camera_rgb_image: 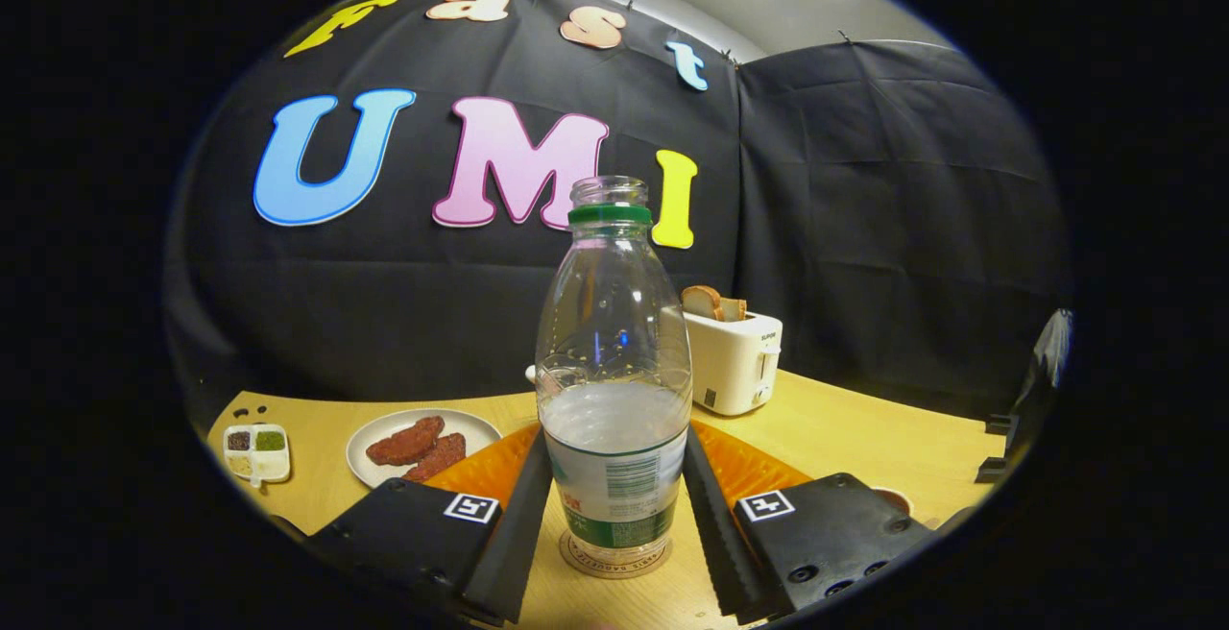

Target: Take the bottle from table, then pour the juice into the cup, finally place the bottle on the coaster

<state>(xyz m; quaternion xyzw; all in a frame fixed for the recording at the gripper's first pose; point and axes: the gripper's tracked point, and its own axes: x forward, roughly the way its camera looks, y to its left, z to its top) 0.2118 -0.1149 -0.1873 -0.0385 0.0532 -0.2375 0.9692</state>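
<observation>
The bottle (614, 390) stands upright on the coaster (614, 558), uncapped, so the final placing looks done. The jaws flank its lower body, seemingly touching; whether they grip, I cannot tell.

Bottle (614, 390) upright on the coaster (614, 556), dead centre between the gripper (614, 505) fingers, one finger against each side (contact looks flush, both sides). Table (845, 428) under it all. Toaster (734, 361) beyond the bottle at 1 o'clock, bread (712, 302) in its slots. Plate (379, 438) at 10 o'clock from the bottle, two pieces of food (421, 448) on it. Divided dish (256, 450) farther out at 9 o'clock, well apart from the plate.
</observation>
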